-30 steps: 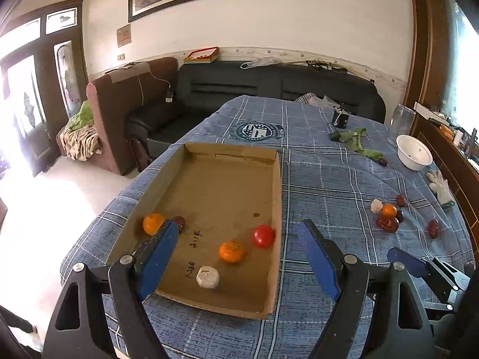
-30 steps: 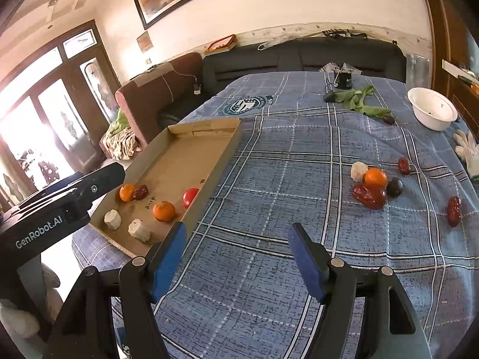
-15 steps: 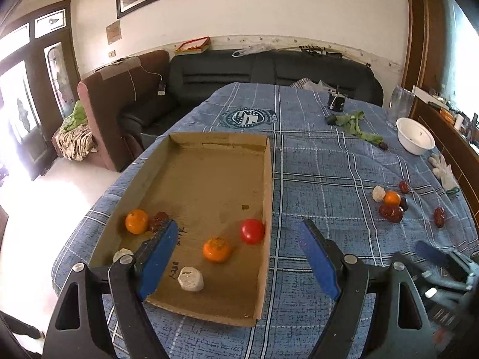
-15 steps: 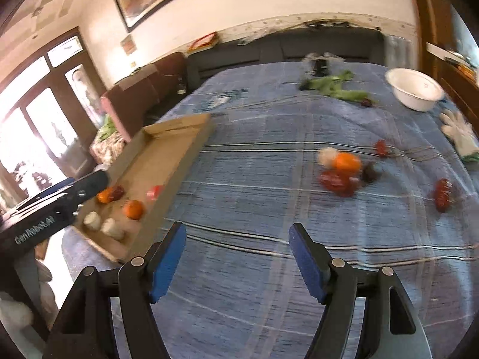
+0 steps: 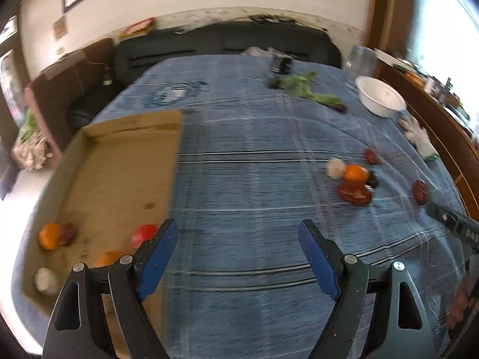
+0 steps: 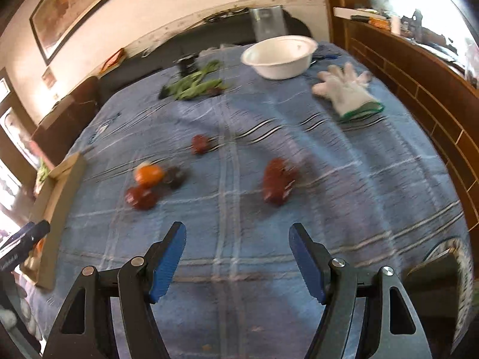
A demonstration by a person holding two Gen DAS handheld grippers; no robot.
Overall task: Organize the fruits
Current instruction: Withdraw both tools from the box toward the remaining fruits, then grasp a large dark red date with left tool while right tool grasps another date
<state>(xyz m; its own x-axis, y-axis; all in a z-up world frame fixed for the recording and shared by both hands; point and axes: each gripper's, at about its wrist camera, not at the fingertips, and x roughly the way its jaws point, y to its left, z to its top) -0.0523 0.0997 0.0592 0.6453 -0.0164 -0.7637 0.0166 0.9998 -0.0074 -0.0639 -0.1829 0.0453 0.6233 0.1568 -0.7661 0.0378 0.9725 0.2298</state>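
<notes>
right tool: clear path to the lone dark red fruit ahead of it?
Probably yes. The right tool is open and empty, and the dark red fruit lies alone on bare blue cloth ahead, nothing between them. The frame is blurred.

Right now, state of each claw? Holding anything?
Left claw: open, empty, over the cloth beside the box.
Right claw: open, empty, short of the fruit.
</notes>
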